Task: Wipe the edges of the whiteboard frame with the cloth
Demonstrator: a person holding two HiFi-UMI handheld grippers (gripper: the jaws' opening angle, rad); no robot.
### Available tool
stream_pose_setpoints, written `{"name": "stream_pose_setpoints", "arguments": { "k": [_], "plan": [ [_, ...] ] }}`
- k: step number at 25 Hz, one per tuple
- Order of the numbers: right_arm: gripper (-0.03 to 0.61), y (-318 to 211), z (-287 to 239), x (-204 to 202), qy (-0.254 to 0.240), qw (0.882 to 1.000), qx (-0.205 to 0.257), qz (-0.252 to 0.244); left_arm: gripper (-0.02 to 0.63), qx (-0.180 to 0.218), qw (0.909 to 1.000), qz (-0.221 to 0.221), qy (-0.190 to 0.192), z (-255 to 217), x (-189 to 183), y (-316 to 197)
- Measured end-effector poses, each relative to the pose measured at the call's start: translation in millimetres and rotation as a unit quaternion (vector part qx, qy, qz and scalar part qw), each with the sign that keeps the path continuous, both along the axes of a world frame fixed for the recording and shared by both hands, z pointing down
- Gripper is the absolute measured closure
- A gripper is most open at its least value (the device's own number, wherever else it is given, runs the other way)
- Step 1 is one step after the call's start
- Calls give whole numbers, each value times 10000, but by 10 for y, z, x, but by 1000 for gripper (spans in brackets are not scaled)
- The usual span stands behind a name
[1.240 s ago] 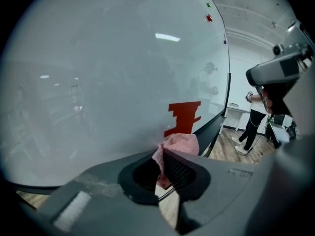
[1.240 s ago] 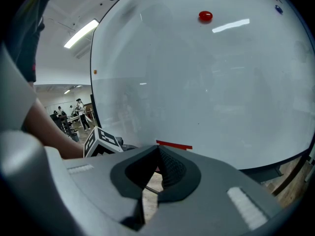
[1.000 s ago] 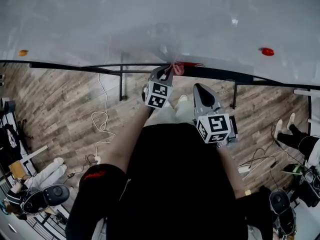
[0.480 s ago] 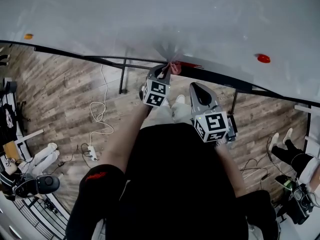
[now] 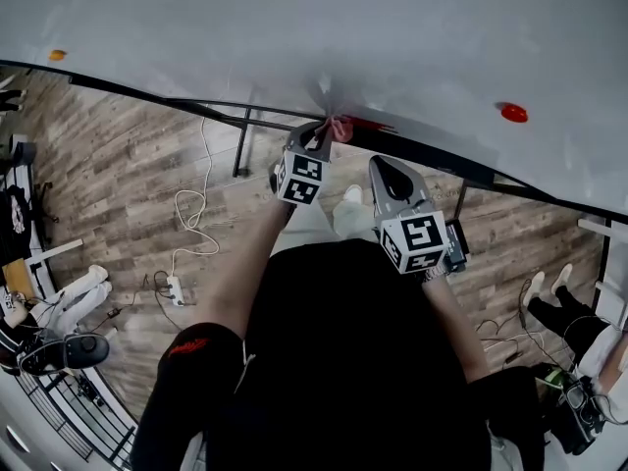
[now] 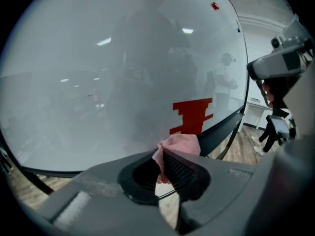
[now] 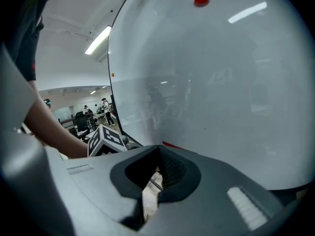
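Observation:
A big whiteboard [image 5: 314,37] fills the top of the head view, its dark bottom frame edge [image 5: 177,99] running across below it. My left gripper [image 5: 329,133] is shut on a small pink cloth [image 5: 340,129], held against the lower frame. In the left gripper view the pink cloth [image 6: 178,145] sticks out between the jaws, next to a red sticker [image 6: 193,115] on the board just above the frame [image 6: 221,132]. My right gripper [image 5: 391,177] hangs lower and to the right, away from the board, shut with nothing in it [image 7: 158,162].
Red magnets [image 5: 512,113] and an orange one [image 5: 57,55] sit on the board. Black stand legs [image 5: 241,145] reach the wooden floor below, where a white cable with power strip [image 5: 177,287] lies. Seated people's legs [image 5: 69,302] show at both sides.
The left gripper with the cloth has stayed at the frame by the red sticker. The head view has tilted, so the frame now slopes down to the right.

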State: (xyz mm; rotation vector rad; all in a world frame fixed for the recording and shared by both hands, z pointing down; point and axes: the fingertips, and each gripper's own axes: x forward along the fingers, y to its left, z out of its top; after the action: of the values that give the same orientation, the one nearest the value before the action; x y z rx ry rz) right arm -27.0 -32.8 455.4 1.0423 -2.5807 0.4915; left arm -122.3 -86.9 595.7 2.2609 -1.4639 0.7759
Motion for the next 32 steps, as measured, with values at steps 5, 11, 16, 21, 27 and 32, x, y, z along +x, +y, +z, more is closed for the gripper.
{"name": "stream_pose_setpoints", "arguments": {
  "k": [5, 11, 16, 21, 27, 32],
  "plan": [
    [577, -28, 31, 24, 16, 9999, -55, 156, 597, 24, 10000, 43, 37, 16, -18, 26],
    [577, -57, 96, -133, 98, 9990, -83, 434, 597, -101, 9997, 209, 55, 31, -19, 17],
    [577, 63, 163, -273, 246, 9984, -162, 490, 597, -107, 9989, 435, 168, 52, -46, 26],
    [577, 56, 170, -332, 338, 9972, -132, 649, 597, -103, 9982, 560, 191, 63, -89, -6],
    [577, 56, 155, -431, 400, 9962, -117, 767, 597, -129, 9978, 616, 208, 69, -211, -50],
    [577, 54, 180, -491, 425, 9956, -140, 821, 597, -142, 9976, 652, 183, 97, -293, -73]
  ]
}}
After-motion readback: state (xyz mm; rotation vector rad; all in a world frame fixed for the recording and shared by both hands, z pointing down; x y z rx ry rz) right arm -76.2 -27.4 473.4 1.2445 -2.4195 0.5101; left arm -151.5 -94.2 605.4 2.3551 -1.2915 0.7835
